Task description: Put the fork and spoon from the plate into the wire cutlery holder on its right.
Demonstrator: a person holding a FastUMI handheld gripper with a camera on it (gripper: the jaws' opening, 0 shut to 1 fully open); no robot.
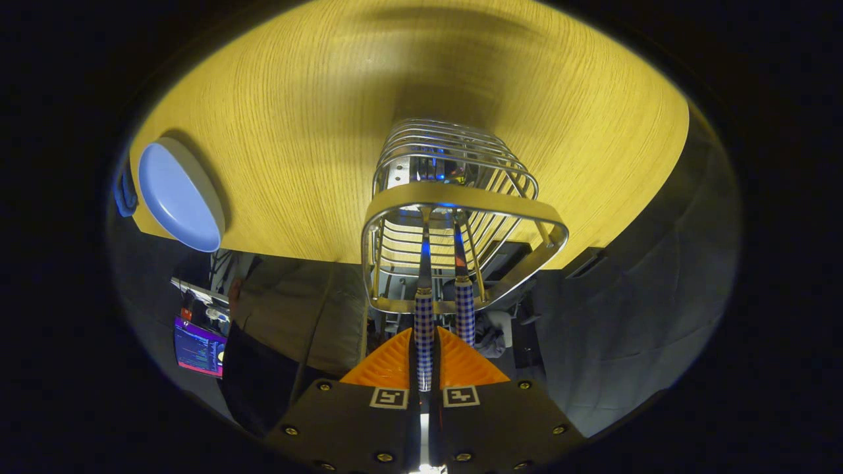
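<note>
The tongs point(425, 378) are pinching a checked handle point(424, 336) entering the wire holder point(461, 210) at twelve o'clock; releasing crooked risks tipping it.

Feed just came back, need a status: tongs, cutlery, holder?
Tongs shut on one blue-checked-handle utensil, lowered into the chrome wire cutlery holder. Second checked-handle utensil already standing inside. Round blue plate off to the side, nothing blocking.

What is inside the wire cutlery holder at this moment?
Two checkered-handled utensils stand in the wire cutlery holder: one clamped between the gripper fingers, the other beside it. Their heads are lost among wires and glare, so fork and spoon cannot be told apart.
</note>
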